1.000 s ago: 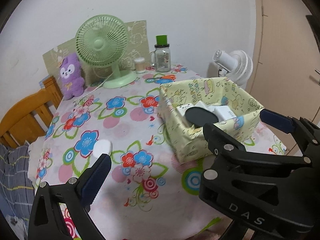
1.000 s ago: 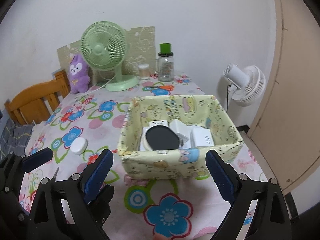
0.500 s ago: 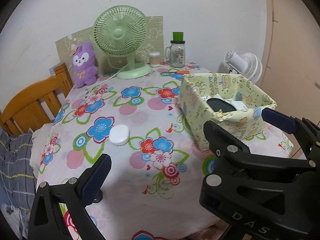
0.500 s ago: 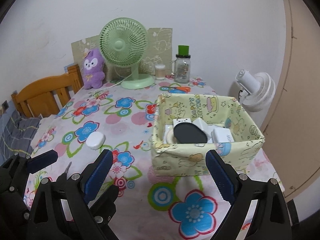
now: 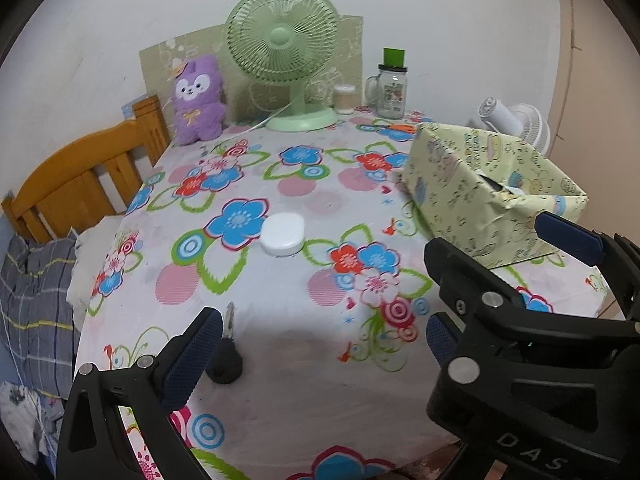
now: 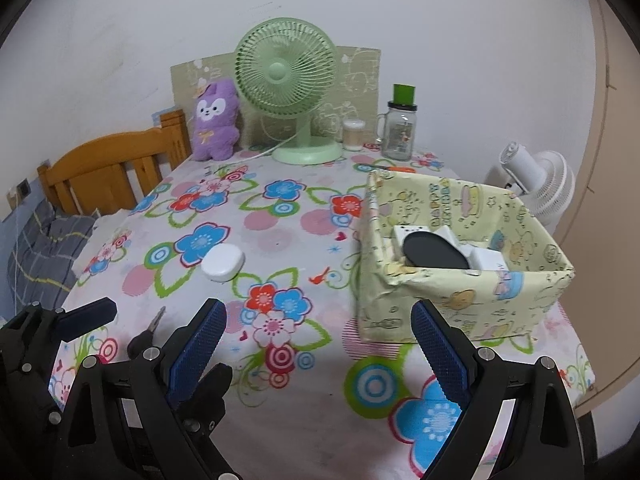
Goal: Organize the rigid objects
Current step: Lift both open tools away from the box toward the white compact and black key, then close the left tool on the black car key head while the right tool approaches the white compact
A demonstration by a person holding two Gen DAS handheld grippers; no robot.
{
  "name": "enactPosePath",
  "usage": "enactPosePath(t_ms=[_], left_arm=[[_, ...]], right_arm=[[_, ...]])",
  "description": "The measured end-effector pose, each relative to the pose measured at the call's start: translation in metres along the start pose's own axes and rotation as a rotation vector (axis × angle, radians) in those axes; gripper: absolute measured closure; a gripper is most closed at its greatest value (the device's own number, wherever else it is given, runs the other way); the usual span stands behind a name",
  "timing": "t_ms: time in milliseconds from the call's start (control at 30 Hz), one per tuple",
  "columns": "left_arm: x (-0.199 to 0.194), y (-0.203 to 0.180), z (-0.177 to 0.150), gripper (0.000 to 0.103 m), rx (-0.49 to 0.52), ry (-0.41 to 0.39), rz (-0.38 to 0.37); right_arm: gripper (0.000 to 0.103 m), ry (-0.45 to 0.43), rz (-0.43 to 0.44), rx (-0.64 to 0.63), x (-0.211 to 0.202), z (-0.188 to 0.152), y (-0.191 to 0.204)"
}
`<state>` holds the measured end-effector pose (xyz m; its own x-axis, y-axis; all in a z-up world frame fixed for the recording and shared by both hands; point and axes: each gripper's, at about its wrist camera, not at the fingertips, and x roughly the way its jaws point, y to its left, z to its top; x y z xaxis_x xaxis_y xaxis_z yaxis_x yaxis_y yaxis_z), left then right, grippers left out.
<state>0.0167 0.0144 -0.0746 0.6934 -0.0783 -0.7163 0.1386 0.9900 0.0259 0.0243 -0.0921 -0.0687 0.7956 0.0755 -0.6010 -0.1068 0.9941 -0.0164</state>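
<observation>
A white rounded case (image 5: 282,234) lies on the flowered tablecloth (image 5: 320,200), left of a yellow patterned box (image 5: 476,196). It also shows in the right wrist view (image 6: 223,263), where the box (image 6: 460,300) holds a black oval item (image 6: 434,252) and white adapters (image 6: 490,258). A black-headed key (image 5: 227,354) lies near the front edge, also in the right wrist view (image 6: 146,334). My left gripper (image 5: 320,348) is open and empty, just right of the key. My right gripper (image 6: 318,336) is open and empty, above the cloth in front of the box.
A green desk fan (image 6: 286,88), a purple plush toy (image 6: 214,120), a small jar (image 6: 353,135) and a glass mug with a green lid (image 6: 398,128) stand at the back. A wooden chair (image 6: 108,176) is at the left, a white fan (image 6: 536,184) beyond the right edge.
Both grippers have pulled back and swung left, away from the box. The white case and the key have come into closer view. Both grippers stay open.
</observation>
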Motion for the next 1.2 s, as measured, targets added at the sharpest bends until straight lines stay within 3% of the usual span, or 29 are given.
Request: enactPosePath(t_ms=[500, 933, 1067, 1133, 1200], left_arm=[[0.020, 0.033, -0.018, 0.000, -0.044, 0.045, 0.035], [0.038, 0.069, -0.034, 0.000, -0.130, 0.098, 0.064], [0.043, 0.073, -0.036, 0.009, -0.126, 0.105, 0.075], [0.045, 0.075, -0.036, 0.019, -0.126, 0.112, 0.086], [0.047, 0.078, -0.038, 0.036, -0.140, 0.122, 0.079]], right_arm=[[0.008, 0.011, 0.044, -0.051, 0.018, -0.012, 0.026], [0.008, 0.109, 0.086, -0.017, 0.048, -0.023, 0.042], [0.008, 0.128, 0.091, -0.036, 0.055, -0.024, 0.050], [0.008, 0.138, 0.095, -0.044, 0.058, -0.024, 0.053], [0.008, 0.143, 0.096, -0.049, 0.060, -0.024, 0.056]])
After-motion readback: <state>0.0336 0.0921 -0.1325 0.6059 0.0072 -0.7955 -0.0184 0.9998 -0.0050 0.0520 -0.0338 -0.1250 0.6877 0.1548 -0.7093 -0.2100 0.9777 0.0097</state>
